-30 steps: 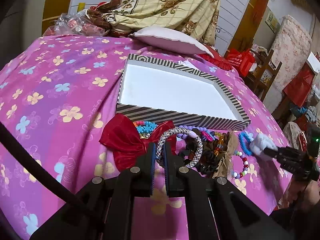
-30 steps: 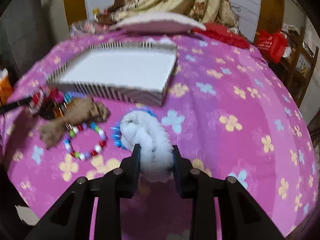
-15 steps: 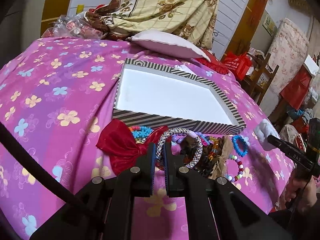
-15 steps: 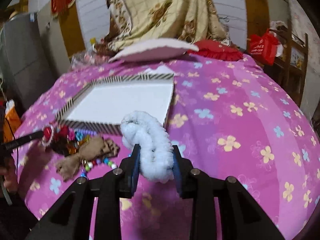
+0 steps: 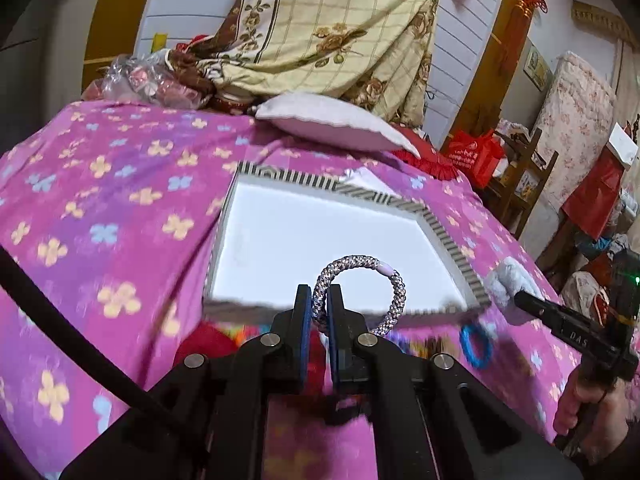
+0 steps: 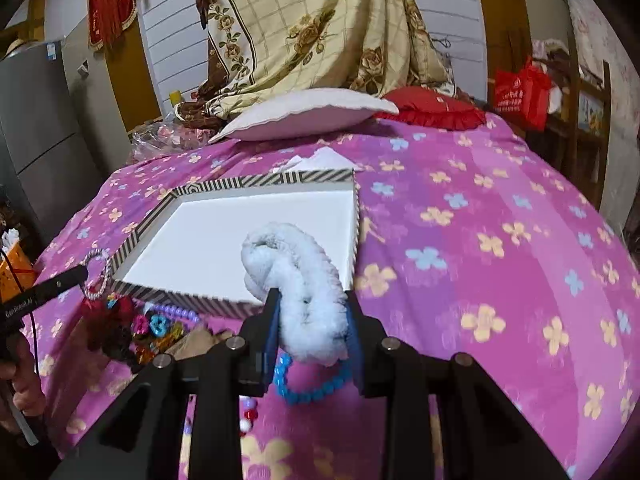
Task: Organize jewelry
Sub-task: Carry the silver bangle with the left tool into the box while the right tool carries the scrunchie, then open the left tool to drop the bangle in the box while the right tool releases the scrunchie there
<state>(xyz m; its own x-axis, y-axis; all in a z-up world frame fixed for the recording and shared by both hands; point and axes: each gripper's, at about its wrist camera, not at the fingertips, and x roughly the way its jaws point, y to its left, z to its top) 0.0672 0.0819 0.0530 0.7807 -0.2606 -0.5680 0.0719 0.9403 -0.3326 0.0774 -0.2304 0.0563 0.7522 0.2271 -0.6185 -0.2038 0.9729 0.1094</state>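
Two pieces are pinched: our left gripper [image 5: 319, 312] clamps the beaded bracelet [image 5: 360, 292], our right gripper [image 6: 312, 320] the fluffy scrunchie [image 6: 298, 284], both ahead over the striped box [image 5: 440, 236]. Releasing early could drop either short.

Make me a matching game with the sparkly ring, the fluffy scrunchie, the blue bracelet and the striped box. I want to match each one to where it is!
Things:
1. sparkly ring
2. fluffy scrunchie
3. blue bracelet
4. striped box

Places:
A. lying on the pink sheet, in front of the box
B. pinched in the left hand-held gripper
C. sitting open on the bed, nothing inside
D. squeezed in the right hand-held gripper

Pairs: 1-B, 2-D, 3-A, 4-C
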